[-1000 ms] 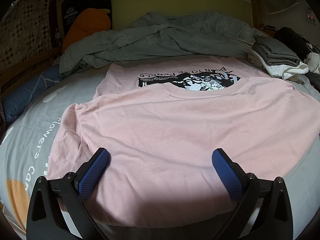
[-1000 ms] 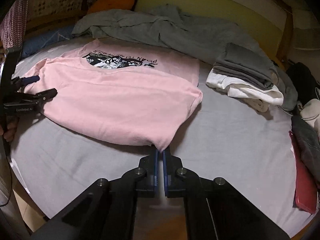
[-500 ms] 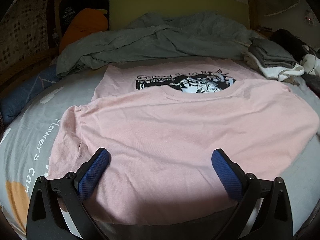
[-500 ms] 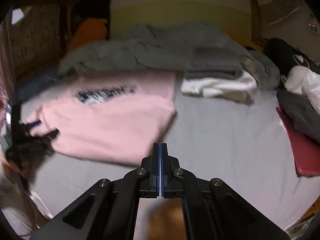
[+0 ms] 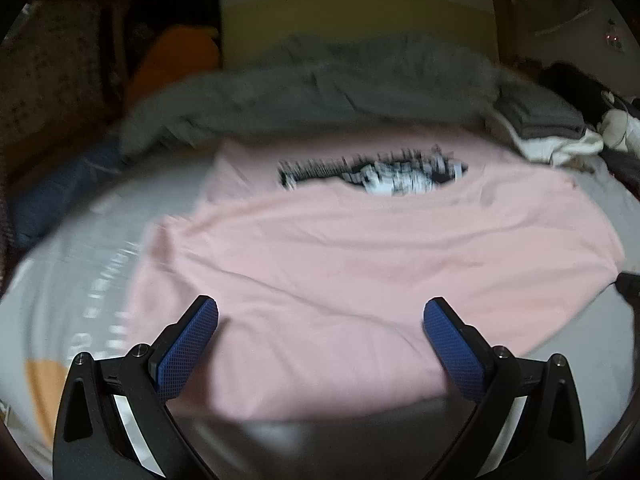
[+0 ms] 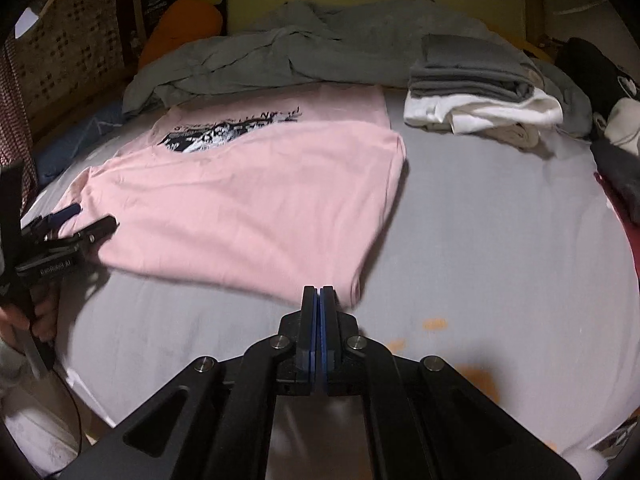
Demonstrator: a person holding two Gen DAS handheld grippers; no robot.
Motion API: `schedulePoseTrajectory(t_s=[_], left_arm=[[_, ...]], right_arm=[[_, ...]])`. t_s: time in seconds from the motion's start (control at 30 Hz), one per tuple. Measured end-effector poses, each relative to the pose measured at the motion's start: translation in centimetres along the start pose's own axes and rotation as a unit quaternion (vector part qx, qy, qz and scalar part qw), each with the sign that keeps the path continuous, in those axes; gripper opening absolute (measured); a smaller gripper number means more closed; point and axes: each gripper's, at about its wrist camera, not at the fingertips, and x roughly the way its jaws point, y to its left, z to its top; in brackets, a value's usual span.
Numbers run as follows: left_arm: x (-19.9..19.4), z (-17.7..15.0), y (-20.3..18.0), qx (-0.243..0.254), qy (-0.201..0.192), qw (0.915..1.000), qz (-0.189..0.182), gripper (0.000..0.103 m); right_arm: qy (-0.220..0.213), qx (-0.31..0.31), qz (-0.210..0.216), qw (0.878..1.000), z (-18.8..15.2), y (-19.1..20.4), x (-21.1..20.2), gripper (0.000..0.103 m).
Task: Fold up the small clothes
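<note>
A pink T-shirt (image 5: 360, 272) lies on the bed, its near half folded over so that only part of the black-and-white print (image 5: 376, 172) shows at the far side. My left gripper (image 5: 320, 320) hovers open over the shirt's near left edge, blue pads wide apart and nothing between them. From the right wrist view the same shirt (image 6: 248, 208) lies flat, with the left gripper (image 6: 86, 220) at its left sleeve end. My right gripper (image 6: 319, 294) is shut, its tips just beside the shirt's near right corner (image 6: 352, 292), and no cloth shows between the pads.
A crumpled grey blanket (image 6: 320, 52) lies behind the shirt. A stack of folded grey and white clothes (image 6: 480, 92) sits at the back right, with dark clothes (image 6: 616, 168) at the right edge. An orange plush (image 6: 180, 28) leans at the back left. Grey sheet (image 6: 480, 240) spreads right of the shirt.
The shirt corner that stood raised at my right gripper's tips now lies flat. The right view swung right, then back to that corner. The left gripper stays open and has drawn back slightly.
</note>
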Motion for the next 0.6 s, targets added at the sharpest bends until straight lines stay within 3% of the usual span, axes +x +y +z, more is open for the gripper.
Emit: schedulePoseTrajectory(t_s=[0.07, 0.13, 0.2, 0.3, 0.43, 0.47, 0.53, 0.6], left_arm=[[-3.6, -0.4, 0.7, -0.014, -0.050, 0.9987, 0.003, 0.102], [-6.1, -0.9, 1.9, -0.043, -0.070, 0.9965, 0.017, 0.102], [-7.6, -1.7, 3.7, -0.082, -0.075, 0.9933, 0.030, 0.102], [-7.1, -2.4, 7.1, -0.137, -0.049, 0.9878, 0.056, 0.102], [-5.0, -2.7, 11.0, -0.203, -0.004, 0.9758, 0.082, 0.073], [-4.5, -2.7, 11.4, -0.200, 0.004, 0.9756, 0.090, 0.070], [-3.5, -2.7, 11.2, -0.186, 0.020, 0.9781, 0.092, 0.050], [-2.7, -3.0, 10.6, -0.165, 0.046, 0.9781, 0.118, 0.040]], right_arm=[[-0.009, 0.008, 0.002, 1.000, -0.1, -0.2, -0.4, 0.000], [-0.026, 0.011, 0.006, 1.000, 0.2, -0.2, -0.9, 0.001], [-0.042, 0.017, 0.010, 0.999, 0.4, -0.2, -1.2, 0.002], [-0.045, 0.012, 0.008, 0.999, 0.5, 0.0, -1.2, 0.002], [-0.044, 0.007, -0.004, 0.999, 0.3, -0.1, -1.2, 0.002], [-0.047, 0.007, -0.005, 0.999, 0.3, -0.1, -1.3, 0.002], [-0.050, 0.010, -0.005, 0.999, 0.3, -0.3, -1.4, 0.002], [-0.050, 0.014, -0.007, 0.999, 0.3, -0.5, -1.4, 0.002]])
